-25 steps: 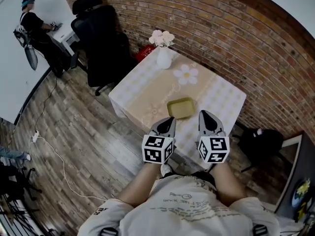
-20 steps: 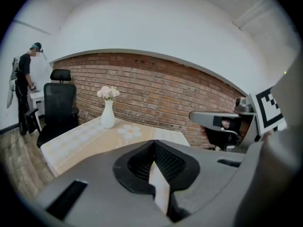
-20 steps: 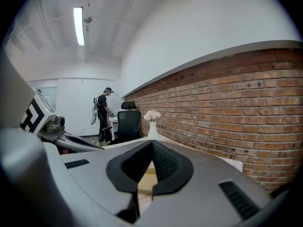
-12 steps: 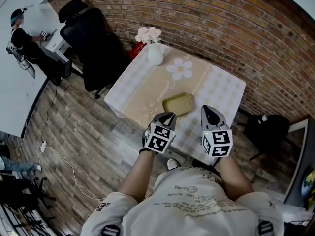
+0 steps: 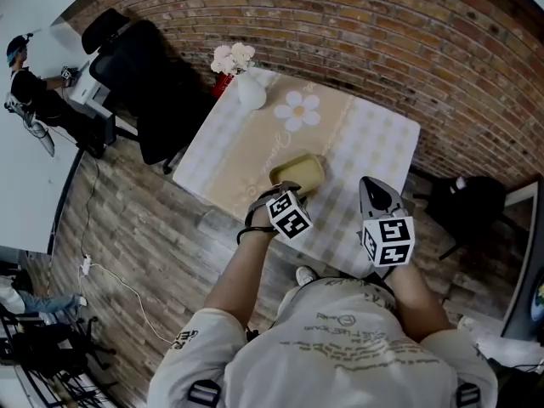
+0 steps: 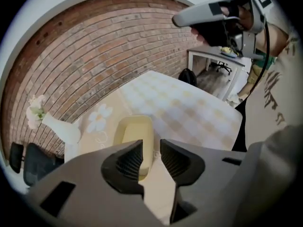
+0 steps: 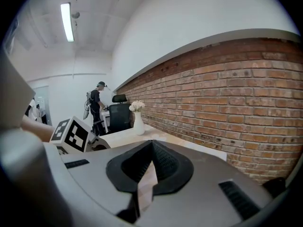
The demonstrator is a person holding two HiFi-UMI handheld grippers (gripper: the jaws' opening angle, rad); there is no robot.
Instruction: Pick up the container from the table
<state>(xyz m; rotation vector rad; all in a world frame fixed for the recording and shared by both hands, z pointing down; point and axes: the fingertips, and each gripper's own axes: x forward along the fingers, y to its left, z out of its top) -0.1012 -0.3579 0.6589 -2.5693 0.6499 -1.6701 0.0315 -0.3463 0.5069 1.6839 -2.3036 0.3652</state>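
Observation:
The shallow yellow container (image 5: 299, 171) lies on the checked tablecloth of the table (image 5: 374, 143), near its front middle. My left gripper (image 5: 287, 190) reaches over the table's front edge to the container's near end. In the left gripper view the container (image 6: 135, 135) lies just beyond the left gripper (image 6: 151, 146), whose jaws stand a narrow gap apart with nothing between them. My right gripper (image 5: 372, 185) hovers over the table's front right part, apart from the container. In its own view the right gripper (image 7: 151, 144) has its jaws closed together and empty.
A white vase with flowers (image 5: 249, 90) stands at the table's far left corner, with a flower-shaped mat (image 5: 297, 109) beside it. A black office chair (image 5: 157, 83) stands left of the table, a dark bag (image 5: 459, 206) on the floor to the right. A person (image 5: 25, 92) sits far left. The brick wall (image 5: 382, 41) runs behind.
My left gripper has moved forward and right, up to the container's near end. The right gripper has stayed over the front right of the table. The head view has shifted left.

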